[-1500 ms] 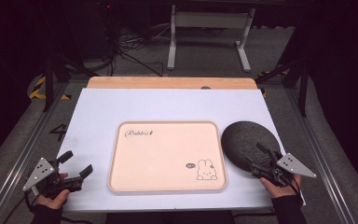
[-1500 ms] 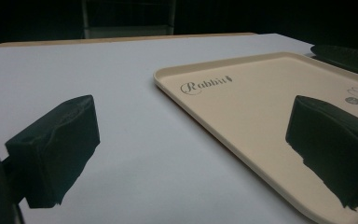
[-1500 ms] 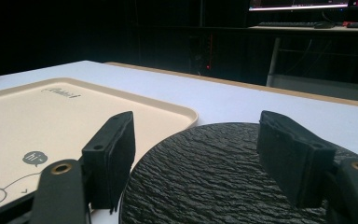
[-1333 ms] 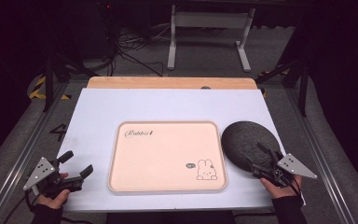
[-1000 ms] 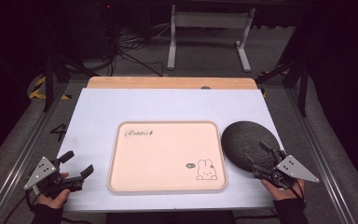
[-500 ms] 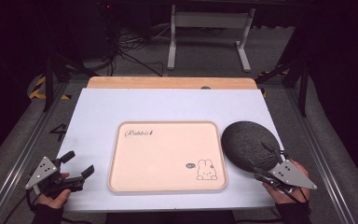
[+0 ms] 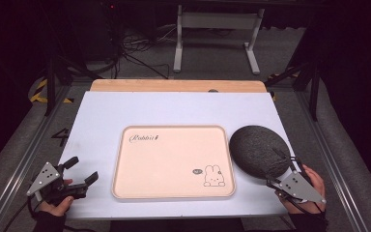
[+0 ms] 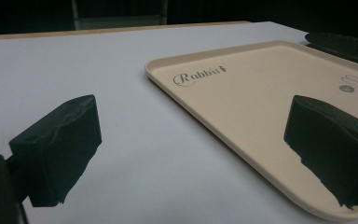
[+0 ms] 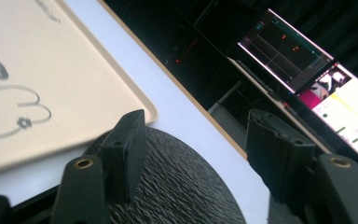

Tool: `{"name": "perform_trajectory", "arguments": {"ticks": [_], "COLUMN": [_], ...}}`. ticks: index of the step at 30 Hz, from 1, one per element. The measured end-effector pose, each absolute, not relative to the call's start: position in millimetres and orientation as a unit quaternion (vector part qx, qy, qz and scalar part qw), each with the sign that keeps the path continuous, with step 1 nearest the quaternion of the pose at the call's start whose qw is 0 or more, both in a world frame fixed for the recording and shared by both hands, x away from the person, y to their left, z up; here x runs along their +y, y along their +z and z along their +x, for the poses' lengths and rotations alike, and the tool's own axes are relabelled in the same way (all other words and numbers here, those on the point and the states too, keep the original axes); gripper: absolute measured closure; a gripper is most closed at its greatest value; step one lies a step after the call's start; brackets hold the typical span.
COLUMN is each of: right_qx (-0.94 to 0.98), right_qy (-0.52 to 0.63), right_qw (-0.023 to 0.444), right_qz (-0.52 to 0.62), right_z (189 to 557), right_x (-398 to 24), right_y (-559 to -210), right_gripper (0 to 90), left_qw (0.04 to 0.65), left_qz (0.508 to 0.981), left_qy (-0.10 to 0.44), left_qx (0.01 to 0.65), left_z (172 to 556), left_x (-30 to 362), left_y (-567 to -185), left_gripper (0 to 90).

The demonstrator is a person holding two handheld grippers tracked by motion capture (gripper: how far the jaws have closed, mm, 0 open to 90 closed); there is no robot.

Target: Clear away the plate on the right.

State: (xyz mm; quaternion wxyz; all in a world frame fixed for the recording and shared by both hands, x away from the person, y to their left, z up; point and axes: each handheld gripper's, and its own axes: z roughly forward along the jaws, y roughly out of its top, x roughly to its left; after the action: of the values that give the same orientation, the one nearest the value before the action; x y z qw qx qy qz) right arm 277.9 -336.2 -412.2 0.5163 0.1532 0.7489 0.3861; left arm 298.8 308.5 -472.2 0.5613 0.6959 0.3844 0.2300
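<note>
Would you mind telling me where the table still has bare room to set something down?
The widest free patch is the white table beyond the cream tray, up to the wooden edge. Another lies left of the tray, ahead of the left tongs. It is crowded at right, where the dark round mat meets the right tongs.

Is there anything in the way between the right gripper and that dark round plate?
Nothing visible. The right gripper is open right at the near edge of the dark round plate, with one of its fingers over the rim.

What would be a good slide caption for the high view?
Seen from above: a cream rabbit tray beside a dark round mat, with an open left tool and the right tool at the mat's edge.
</note>
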Motion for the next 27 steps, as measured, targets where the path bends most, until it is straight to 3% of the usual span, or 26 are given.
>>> {"name": "perform_trajectory", "arguments": {"ticks": [27], "right_qx": [0.81], "right_qy": [0.235], "right_qw": [0.534], "right_qz": [0.059], "right_z": [263], "right_x": [-315], "right_y": [-434], "right_gripper": [42.0], "left_qw": [0.557], "left_qz": [0.701], "left_qy": [0.228], "left_qx": [0.381], "left_z": [300], "left_x": [307], "left_y": [-472], "left_gripper": [4.8]}}
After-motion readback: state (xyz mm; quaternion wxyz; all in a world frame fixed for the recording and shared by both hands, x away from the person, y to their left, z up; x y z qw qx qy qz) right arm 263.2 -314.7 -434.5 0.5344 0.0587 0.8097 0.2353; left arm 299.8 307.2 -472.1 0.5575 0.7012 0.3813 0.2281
